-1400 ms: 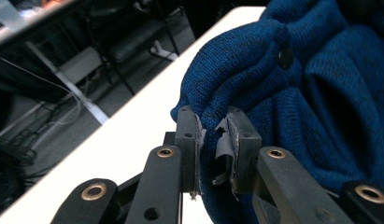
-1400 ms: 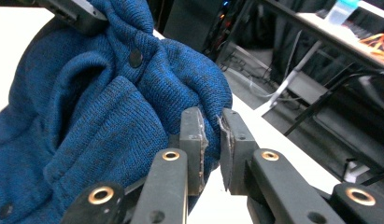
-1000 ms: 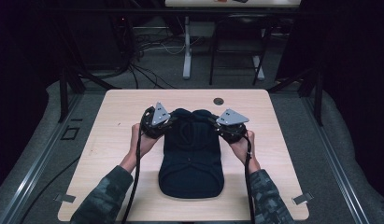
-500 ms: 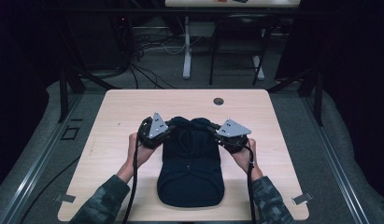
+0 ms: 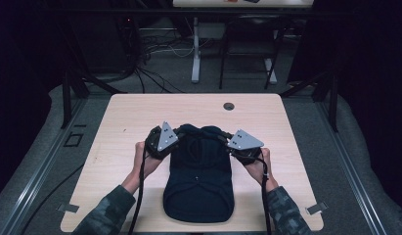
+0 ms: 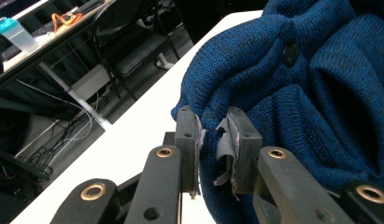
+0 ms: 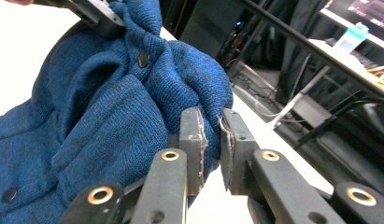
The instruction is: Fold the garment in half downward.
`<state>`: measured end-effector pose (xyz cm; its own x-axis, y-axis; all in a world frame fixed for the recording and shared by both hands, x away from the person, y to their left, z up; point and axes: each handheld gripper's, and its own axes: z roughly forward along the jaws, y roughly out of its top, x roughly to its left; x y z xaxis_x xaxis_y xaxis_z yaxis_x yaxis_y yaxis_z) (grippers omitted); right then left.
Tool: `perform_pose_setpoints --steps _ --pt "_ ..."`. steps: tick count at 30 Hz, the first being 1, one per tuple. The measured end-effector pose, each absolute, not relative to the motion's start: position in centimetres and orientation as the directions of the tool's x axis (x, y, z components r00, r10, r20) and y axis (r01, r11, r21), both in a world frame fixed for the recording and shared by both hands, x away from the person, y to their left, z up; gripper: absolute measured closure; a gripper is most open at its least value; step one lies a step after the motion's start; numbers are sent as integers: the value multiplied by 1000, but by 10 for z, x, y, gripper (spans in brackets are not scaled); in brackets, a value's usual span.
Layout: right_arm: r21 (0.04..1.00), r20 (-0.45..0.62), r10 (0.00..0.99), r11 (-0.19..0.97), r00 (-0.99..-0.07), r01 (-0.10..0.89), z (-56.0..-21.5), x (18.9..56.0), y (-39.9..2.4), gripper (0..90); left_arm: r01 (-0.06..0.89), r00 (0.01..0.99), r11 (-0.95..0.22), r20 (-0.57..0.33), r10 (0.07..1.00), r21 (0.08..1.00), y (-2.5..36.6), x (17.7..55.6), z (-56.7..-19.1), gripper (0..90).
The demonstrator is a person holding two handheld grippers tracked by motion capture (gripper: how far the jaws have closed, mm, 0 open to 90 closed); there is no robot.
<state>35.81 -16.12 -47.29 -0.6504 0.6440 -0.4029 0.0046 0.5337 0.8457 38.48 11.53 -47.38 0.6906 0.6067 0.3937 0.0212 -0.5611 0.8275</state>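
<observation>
A dark blue knitted garment [image 5: 198,188] with buttons lies on the middle of the wooden table [image 5: 135,115], its far part bunched up and lifted. My left gripper [image 5: 177,135] is shut on the garment's far left edge, and my right gripper [image 5: 223,139] is shut on its far right edge. In the left gripper view the knit [image 6: 292,98] is pinched between the pads of the left gripper [image 6: 213,135], with a dark button [image 6: 290,53] above. In the right gripper view the right gripper [image 7: 213,135] clamps a fold of knit [image 7: 101,116], and the left gripper [image 7: 94,11] holds the cloth farther off.
A round cable hole [image 5: 229,105] sits near the table's far edge. Beyond the table stand a chair [image 6: 133,44], desk legs and floor cables [image 5: 154,49]. A teal-capped bottle [image 6: 14,33] stands on a far desk. Bare tabletop lies left and right of the garment.
Both grippers have moved toward the person and slightly inward, drawing the garment's far edge up and back over the rest. The garment looks shorter and more bunched.
</observation>
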Motion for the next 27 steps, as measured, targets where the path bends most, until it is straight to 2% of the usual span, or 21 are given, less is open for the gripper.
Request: perform_pose_setpoints --steps 9,13,18,23,27 --pt "855 -396 702 517 -592 41 -460 406 -159 807 49 647 -567 406 646 822 102 431 -455 777" --pt "861 -413 733 507 -540 29 -447 425 -156 807 23 606 -553 429 670 833 96 445 -445 778" --pt "862 -415 728 506 -546 19 -459 413 -159 807 -21 602 -574 468 646 819 97 430 -465 780" --pt "864 -413 719 504 -559 11 -484 393 -161 807 -17 606 -585 474 639 811 96 412 -487 781" --pt "863 -397 713 505 -578 30 -490 389 -162 807 -1 619 -577 454 641 817 96 414 -493 781"
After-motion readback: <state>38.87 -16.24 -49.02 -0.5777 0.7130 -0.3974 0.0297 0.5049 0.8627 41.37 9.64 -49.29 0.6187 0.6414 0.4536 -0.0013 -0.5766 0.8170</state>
